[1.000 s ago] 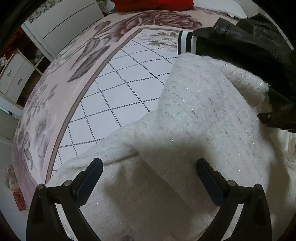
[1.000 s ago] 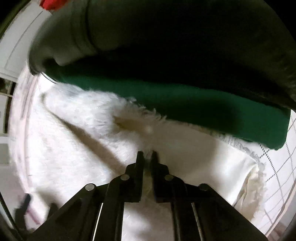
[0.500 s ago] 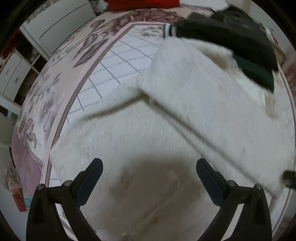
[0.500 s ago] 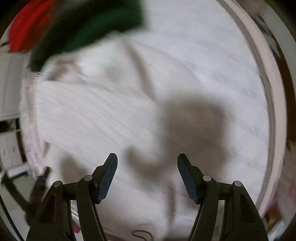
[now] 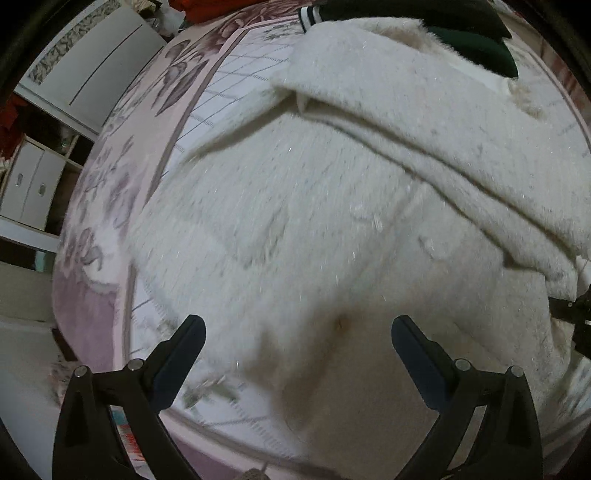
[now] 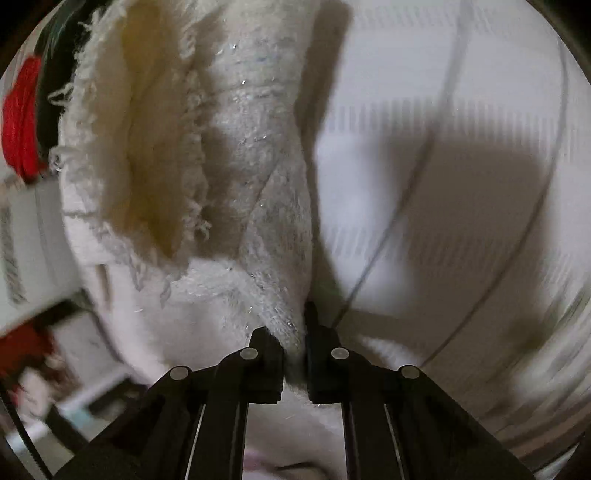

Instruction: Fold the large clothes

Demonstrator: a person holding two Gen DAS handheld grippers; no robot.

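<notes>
A large fuzzy white garment [image 5: 332,206] lies spread on the bed, with a sleeve folded across its upper right. My left gripper [image 5: 295,354] is open and empty, hovering above the garment's lower part. My right gripper [image 6: 293,343] is shut on an edge of the white garment [image 6: 236,184] and holds it up, so the fabric hangs away from the jaws. The right gripper's dark tip also shows at the right edge of the left wrist view [image 5: 576,310].
The bed cover [image 5: 122,173] is pink with flower print and a white grid middle. A black and green garment [image 5: 461,22] lies at the far edge, partly on the white one. White drawers [image 5: 29,184] stand left of the bed. Something red [image 6: 18,118] lies beyond.
My right gripper was open half a second ago and has shut on the white garment's edge. My left gripper has stayed open and moved lower over the garment.
</notes>
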